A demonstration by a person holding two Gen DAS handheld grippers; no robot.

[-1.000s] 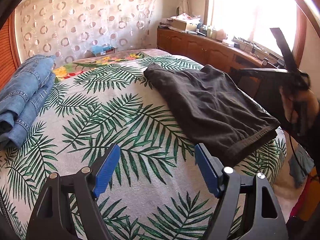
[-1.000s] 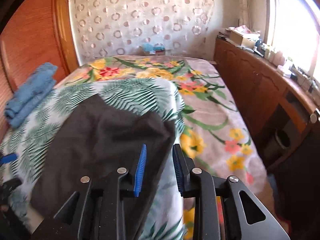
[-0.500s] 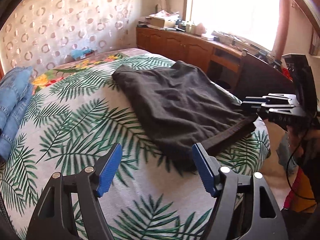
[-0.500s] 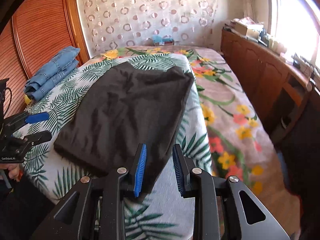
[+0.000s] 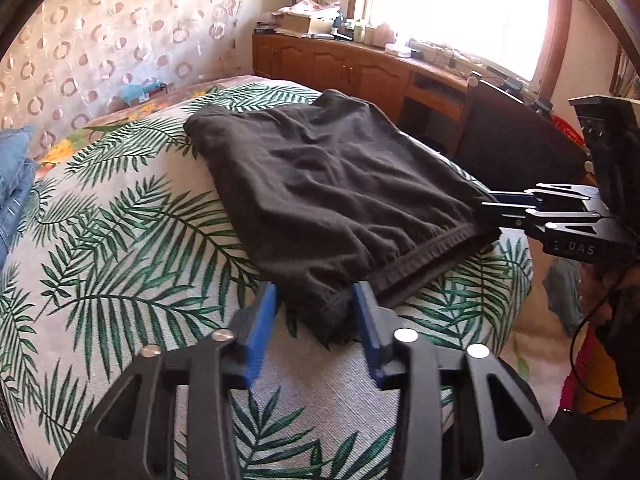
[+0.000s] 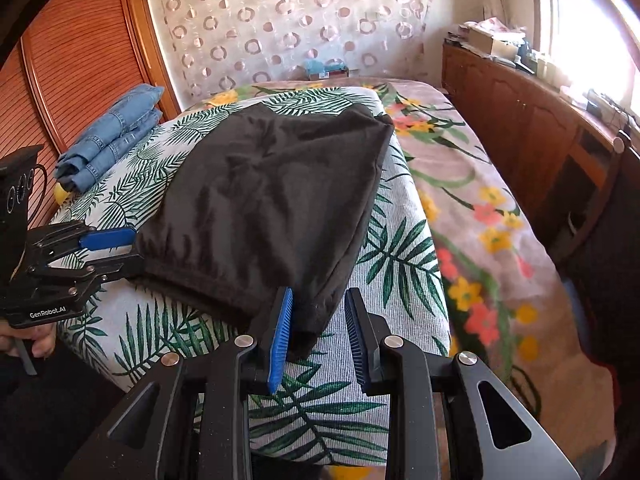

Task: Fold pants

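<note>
My left gripper (image 5: 316,316) closing round the near waistband corner of the black pants (image 5: 328,184), pads not yet pressing, right gripper (image 6: 318,334) likewise astride the other corner, pants flat on the palm-print bedspread (image 5: 120,240), folded jeans (image 6: 112,136) beyond, clearest from the right wrist.

Dark grey pants (image 5: 332,192) lie folded flat on the palm-print bedspread (image 5: 120,240).
</note>
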